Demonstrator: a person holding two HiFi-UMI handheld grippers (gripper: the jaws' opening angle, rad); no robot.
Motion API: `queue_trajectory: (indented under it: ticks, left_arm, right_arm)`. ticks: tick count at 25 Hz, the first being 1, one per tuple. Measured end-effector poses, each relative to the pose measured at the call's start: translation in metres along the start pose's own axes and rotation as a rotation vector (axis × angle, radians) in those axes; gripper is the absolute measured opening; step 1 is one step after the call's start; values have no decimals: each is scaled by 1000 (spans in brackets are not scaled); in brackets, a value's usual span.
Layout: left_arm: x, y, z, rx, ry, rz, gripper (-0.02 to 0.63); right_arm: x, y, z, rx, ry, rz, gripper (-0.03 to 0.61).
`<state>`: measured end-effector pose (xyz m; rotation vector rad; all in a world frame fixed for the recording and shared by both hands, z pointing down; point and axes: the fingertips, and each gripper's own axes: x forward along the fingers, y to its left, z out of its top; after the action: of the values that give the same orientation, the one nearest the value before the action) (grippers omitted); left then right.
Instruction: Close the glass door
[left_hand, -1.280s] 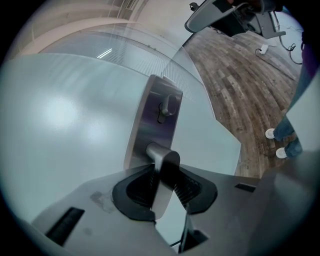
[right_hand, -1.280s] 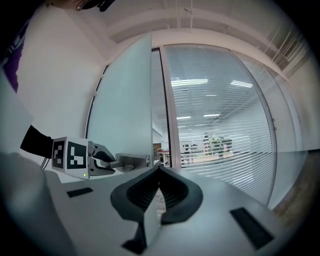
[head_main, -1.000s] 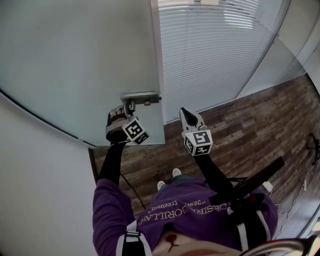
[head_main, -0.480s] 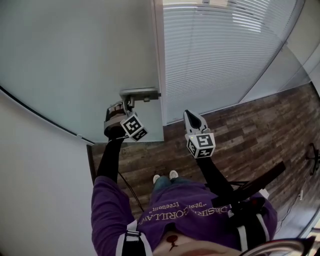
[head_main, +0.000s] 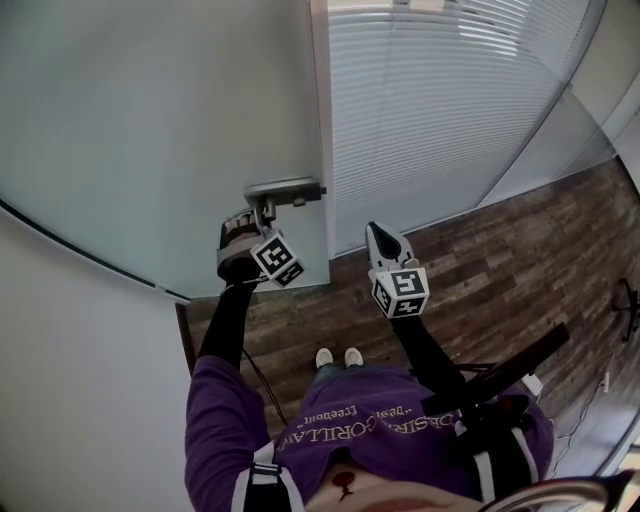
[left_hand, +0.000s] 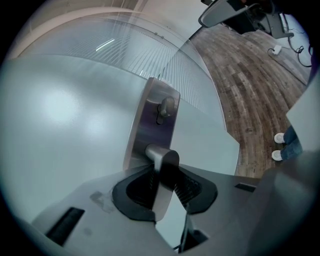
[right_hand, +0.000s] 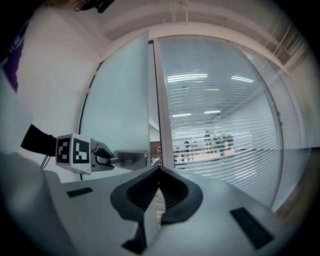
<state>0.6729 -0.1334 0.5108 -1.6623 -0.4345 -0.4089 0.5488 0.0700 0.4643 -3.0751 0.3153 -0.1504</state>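
1. Glass door (head_main: 150, 130), frosted, fills the upper left of your head view. Its free edge stands just beside the frame post (head_main: 323, 120) of the blind-covered partition (head_main: 430, 110). The right gripper view shows a narrow gap between edge and post, so the door is not quite shut.
2. Your left hand-held gripper (head_main: 256, 218) pinches the metal lever handle (left_hand: 164, 161), which juts from the lock plate (left_hand: 151, 117) near the door's free edge. Both pads press against the lever's sides.
3. Your right hand-held gripper (head_main: 378, 236) hangs to the right of the door, above the wood floor (head_main: 500, 270). Its tips are pressed together with nothing between them, and it touches nothing.
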Motion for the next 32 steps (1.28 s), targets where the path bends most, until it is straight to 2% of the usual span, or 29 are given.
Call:
queue_trajectory:
  ticks: [22,27,32]
  left_arm:
    - [32,1,5,-4,-63,0,94]
    - [33,-7,1,-27,-49,3,94]
    - [44,7,9,-40,-17,-8,94]
  right_arm:
    - [29,26,-19,-13,-6,-75,-9]
    - [32,33,-33,-23,3,-48,-9]
    - [56,12,-16,-20,-1,-6,-9]
